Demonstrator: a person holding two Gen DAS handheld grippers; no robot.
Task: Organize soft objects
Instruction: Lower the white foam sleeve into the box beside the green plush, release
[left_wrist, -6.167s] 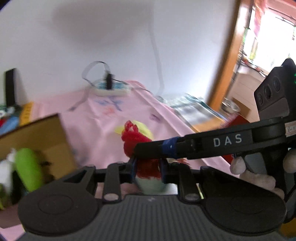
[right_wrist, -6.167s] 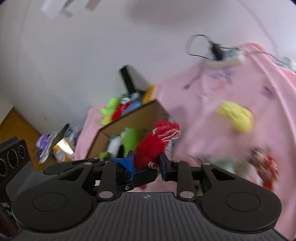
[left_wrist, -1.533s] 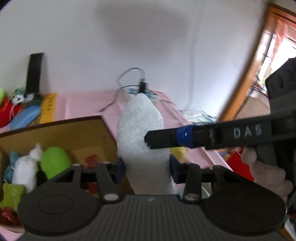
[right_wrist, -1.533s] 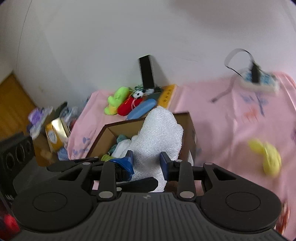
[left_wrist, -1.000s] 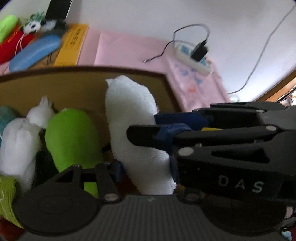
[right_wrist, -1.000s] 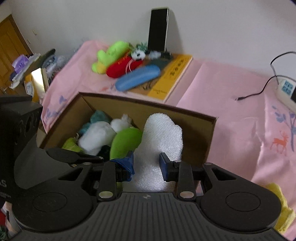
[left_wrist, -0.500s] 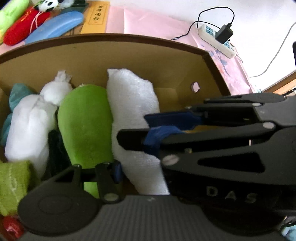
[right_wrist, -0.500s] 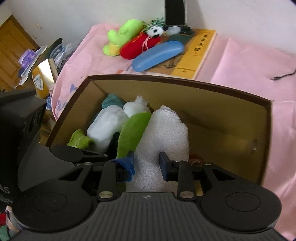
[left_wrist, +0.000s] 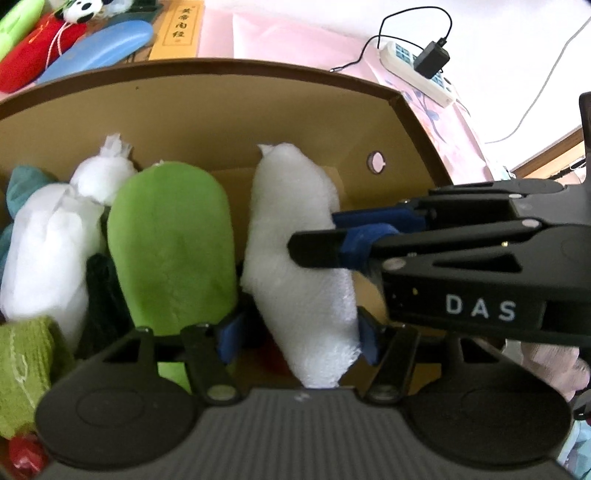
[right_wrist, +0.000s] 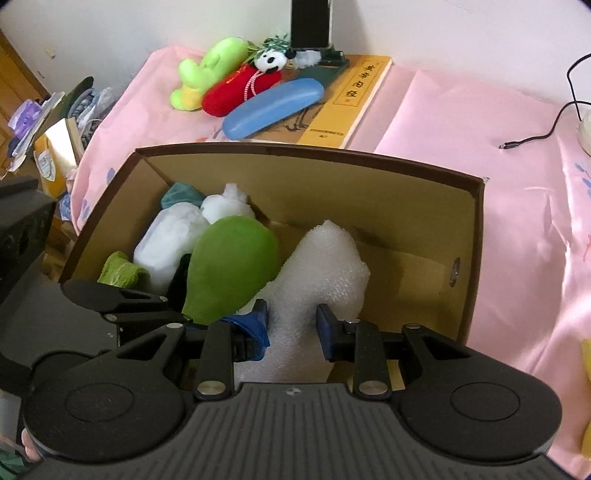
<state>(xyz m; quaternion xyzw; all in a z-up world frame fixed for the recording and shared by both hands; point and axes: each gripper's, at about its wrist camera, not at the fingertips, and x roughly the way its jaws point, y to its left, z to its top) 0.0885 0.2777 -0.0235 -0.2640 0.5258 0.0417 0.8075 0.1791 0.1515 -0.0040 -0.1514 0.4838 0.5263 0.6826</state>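
From my remote station I see a pink cloth (right_wrist: 461, 122) covering the work surface. A yellow book (right_wrist: 358, 99) lies flat on it near the white wall (right_wrist: 110, 22). A blue case (right_wrist: 271, 109) rests partly across the book's left side. A black upright slab (right_wrist: 310, 22) stands behind the book, against the wall. A white power strip (left_wrist: 417, 72) lies on the cloth to the right, with a black adapter (left_wrist: 431, 59) plugged into it. A loose cable end (right_wrist: 517, 142) rests on the cloth. I note a wooden door (right_wrist: 14, 81) and cluttered packets (right_wrist: 55, 122) at far left.
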